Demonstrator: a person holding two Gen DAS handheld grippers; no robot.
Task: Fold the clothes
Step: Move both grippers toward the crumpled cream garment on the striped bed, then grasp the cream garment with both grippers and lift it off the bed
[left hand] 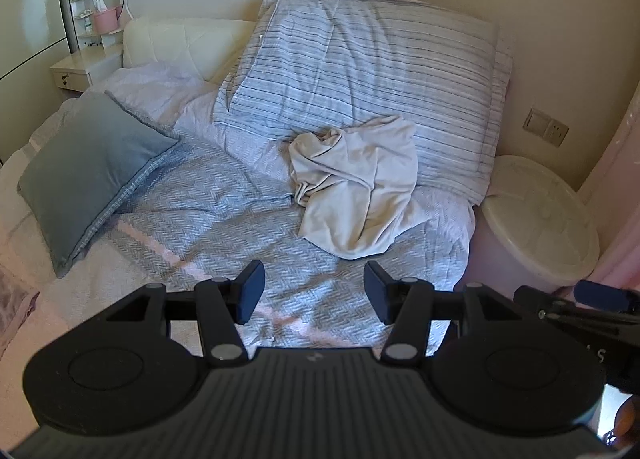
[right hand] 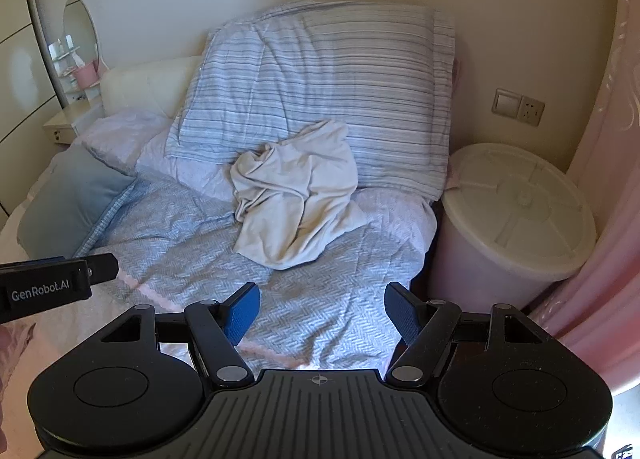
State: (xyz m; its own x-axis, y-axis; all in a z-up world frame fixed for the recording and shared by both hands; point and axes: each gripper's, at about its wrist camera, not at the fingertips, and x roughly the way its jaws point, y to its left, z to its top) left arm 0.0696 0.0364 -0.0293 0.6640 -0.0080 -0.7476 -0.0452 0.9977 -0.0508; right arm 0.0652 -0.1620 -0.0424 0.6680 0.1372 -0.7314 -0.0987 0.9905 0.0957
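Left wrist view shows a crumpled cream cotton garment (left hand: 354,185) heaped on the blue herringbone bedspread (left hand: 224,215), against the striped duvet. Both the left gripper (left hand: 315,291) and right gripper (right hand: 322,313) hover spread, empty. Soft, light, floppy; an outer hem edge looks best to pinch.

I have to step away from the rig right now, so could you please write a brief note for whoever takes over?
Left gripper: jaws open, empty, held above the bedspread, short of the garment.
Right gripper: jaws open, empty, likewise above the bedspread.
Garment: one cream garment lies crumpled in a heap on the bed, its far edge against the striped duvet. A lidded bin stands beside the bed on the right.
Done: nothing yet; the garment is not spread or folded.
Left: pick it up, lay it flat on the bedspread, then fold.
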